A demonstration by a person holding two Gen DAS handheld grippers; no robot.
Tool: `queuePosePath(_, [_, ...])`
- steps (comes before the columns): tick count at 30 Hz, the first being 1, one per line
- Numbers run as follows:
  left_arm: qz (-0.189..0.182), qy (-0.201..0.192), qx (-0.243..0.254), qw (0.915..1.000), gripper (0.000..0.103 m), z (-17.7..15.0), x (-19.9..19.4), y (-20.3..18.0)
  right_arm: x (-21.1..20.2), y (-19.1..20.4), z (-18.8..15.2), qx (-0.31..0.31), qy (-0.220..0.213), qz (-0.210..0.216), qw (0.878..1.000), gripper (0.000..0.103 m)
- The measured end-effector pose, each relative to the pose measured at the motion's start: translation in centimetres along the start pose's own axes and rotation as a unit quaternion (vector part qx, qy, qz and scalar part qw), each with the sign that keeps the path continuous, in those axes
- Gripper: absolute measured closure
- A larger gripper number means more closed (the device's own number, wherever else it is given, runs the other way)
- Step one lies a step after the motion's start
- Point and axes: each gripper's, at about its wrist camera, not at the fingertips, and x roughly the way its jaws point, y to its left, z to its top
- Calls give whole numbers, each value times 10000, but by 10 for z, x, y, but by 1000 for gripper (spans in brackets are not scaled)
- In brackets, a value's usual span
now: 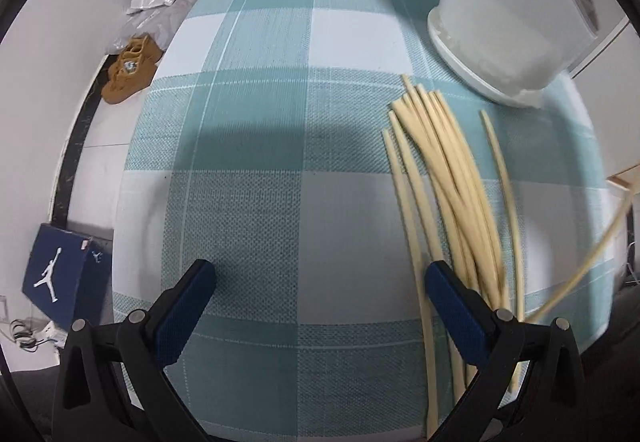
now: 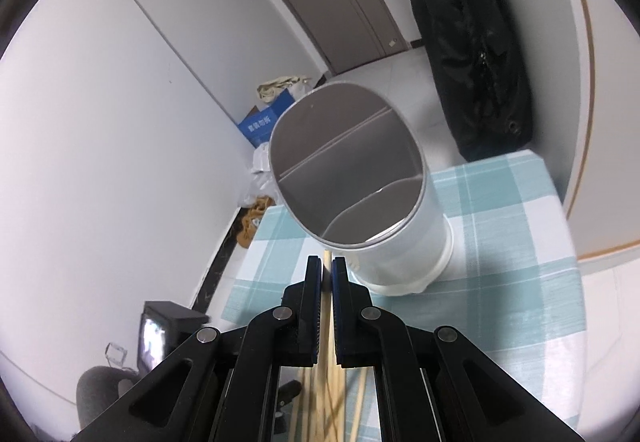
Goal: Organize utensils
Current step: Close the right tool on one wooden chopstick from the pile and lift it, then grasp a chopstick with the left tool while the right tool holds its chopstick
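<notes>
Chopsticks are the job: one pale chopstick [image 2: 328, 306] is pinched between the pressed-together jaws of the right gripper [image 2: 327, 262], its tip just short of the holder's rim. It looks light, stiff and smooth, so it may swivel or slip; a pinch near mid-length should steady it. Beside the holder's base, on the checked tablecloth [image 1: 280, 122], lies a fan of loose chopsticks [image 1: 448, 178], roughly ten, blurred and overlapping. The left gripper [image 1: 320, 276] hangs spread and empty beside them. Farther off stands one white chopstick holder [image 2: 400, 242], divided inside.
</notes>
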Motion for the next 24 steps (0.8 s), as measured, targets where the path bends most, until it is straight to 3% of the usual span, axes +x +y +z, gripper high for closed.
queuePosePath(7, [83,-20,-123,9999,1,10,6,-1,-3,0,4,-97,-73,2,9999,99])
queuePosePath(15, [48,-216,-87,9997,21,30,10,-6,-3,-2,3,-69,-53,20,10000,99])
queuePosePath(21, [19,-312,-25,9995,54,35,9,-5,0,-6,4,-66,-44,47,10000,99])
queuePosePath(23, [-15,-353,-15,9994,74,37,9,-4,1,-8,5,-56,-35,47,10000,99])
queuePosePath(24, [-15,-359,-10,9994,77,39,8,-5,1,-8,5,-53,-34,46,10000,99])
